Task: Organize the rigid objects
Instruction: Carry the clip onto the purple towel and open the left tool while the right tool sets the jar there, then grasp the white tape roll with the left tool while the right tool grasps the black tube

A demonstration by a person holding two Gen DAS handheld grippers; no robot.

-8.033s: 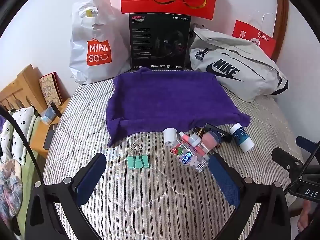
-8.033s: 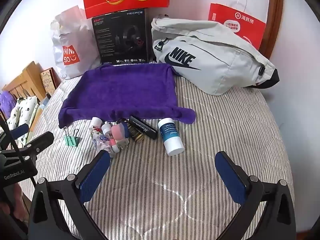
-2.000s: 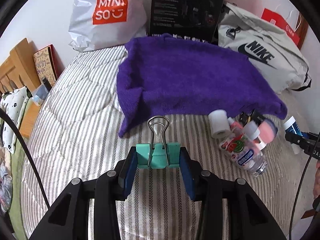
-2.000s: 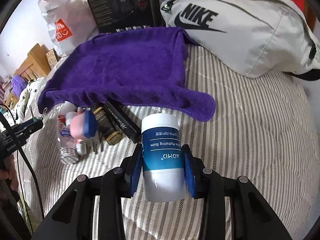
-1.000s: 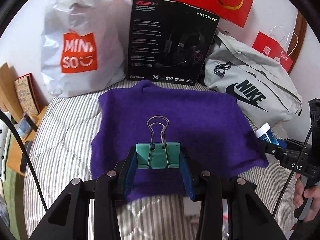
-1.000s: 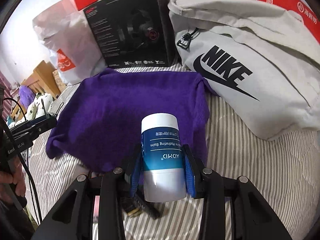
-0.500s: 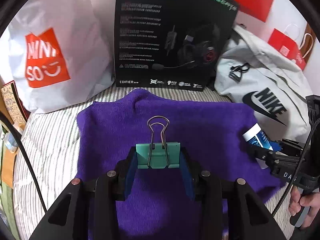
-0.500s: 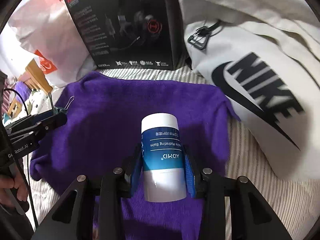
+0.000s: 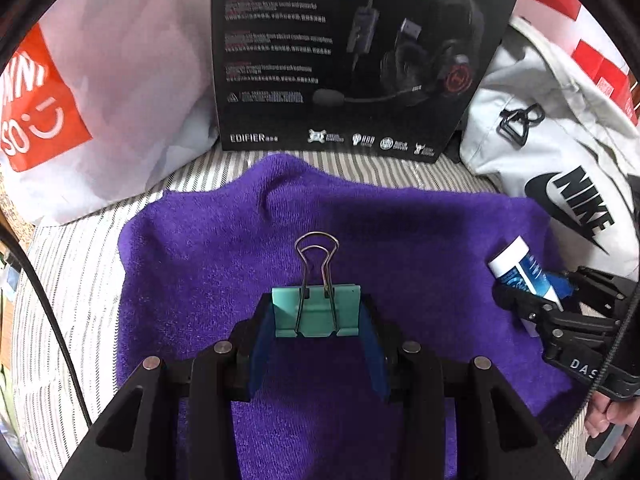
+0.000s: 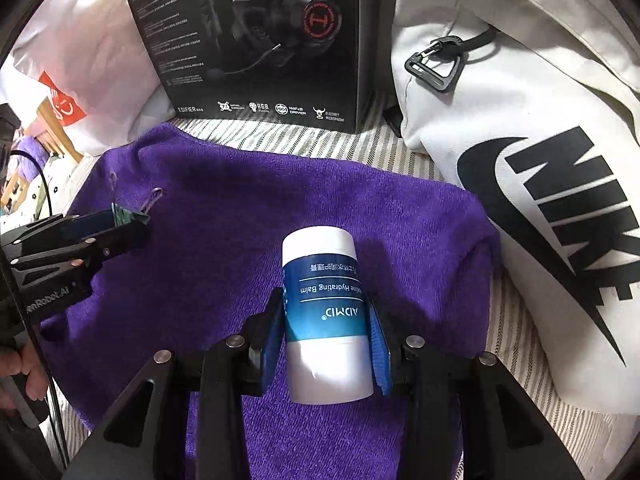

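Now the left gripper [image 9: 316, 320] is pinching the teal binder clip [image 9: 316, 312] and the right gripper [image 10: 326, 344] is clamping the balm bottle [image 10: 324, 312], both over the purple towel [image 9: 420, 240]; released sideways, the bottle is likely rolling off.

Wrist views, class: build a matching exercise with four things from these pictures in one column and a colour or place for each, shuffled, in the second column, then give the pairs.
Things:
1. binder clip
2. balm bottle
3. towel
4. headset box

Descriptions:
A. purple, spread on the bed
B. black, standing behind the towel
C. teal, in the left claw
D. blue and white, in the right claw

Pairs: 1-C, 2-D, 3-A, 4-B
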